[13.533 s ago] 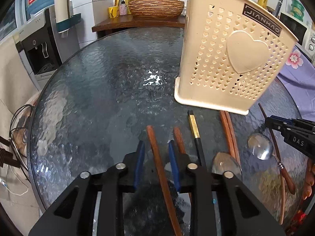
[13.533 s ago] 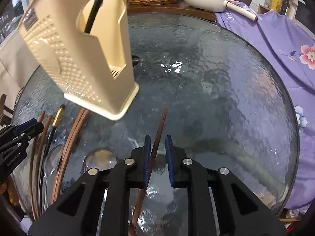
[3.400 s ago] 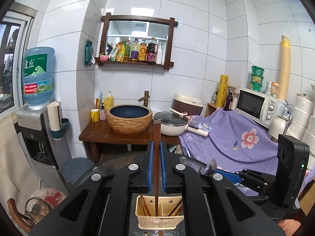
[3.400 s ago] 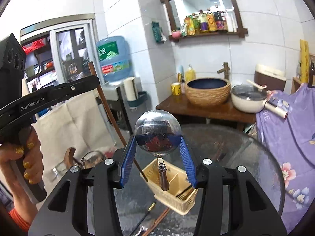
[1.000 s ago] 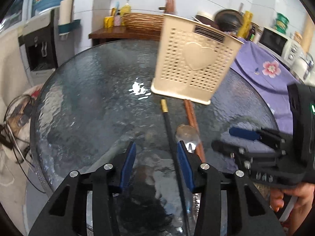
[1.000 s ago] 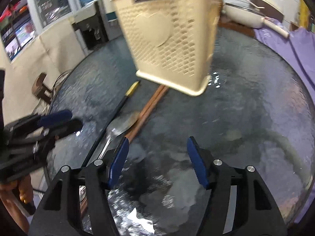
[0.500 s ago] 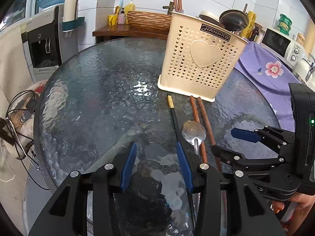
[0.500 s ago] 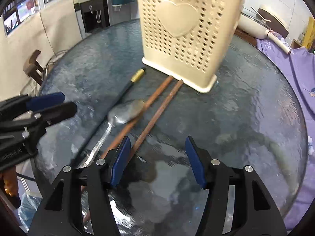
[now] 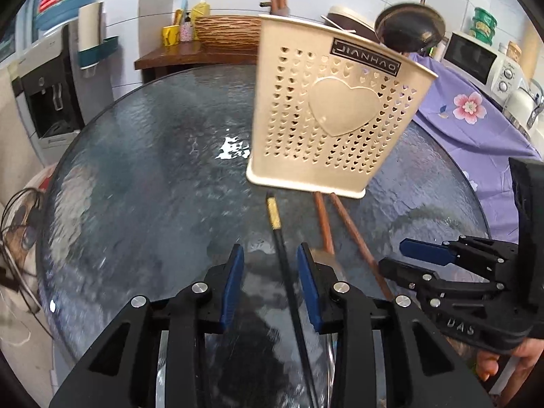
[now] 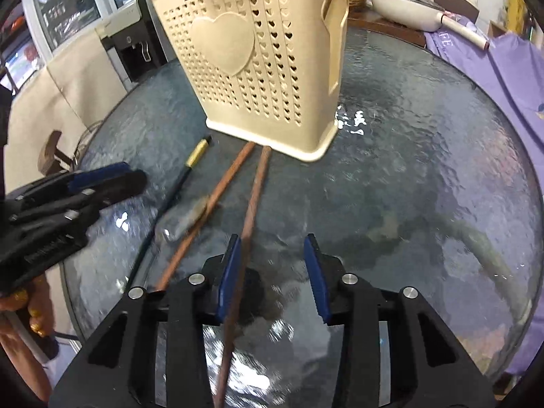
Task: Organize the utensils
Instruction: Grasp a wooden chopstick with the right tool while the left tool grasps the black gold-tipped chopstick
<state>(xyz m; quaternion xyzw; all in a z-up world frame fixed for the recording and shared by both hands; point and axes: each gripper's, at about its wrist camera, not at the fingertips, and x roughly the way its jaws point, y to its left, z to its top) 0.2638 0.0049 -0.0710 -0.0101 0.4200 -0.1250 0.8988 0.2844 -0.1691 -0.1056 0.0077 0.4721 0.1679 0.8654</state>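
As both claws close, black chopstick (image 9: 285,272) lies between the left claw (image 9: 270,272), untouched.

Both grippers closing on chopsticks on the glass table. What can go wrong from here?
1. Right gripper: the brown chopstick lies hard against one pad, off-centre, so it may twist or slip.
2. Left gripper straddles the black chopstick; the spoon lies close and may get nudged.
3. Slick glass table: sticks could skid.

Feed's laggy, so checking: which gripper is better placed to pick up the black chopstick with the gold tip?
Left. The black chopstick already lies between the closing pads of the left gripper. The right gripper is closing around a brown chopstick instead, beside its left pad.
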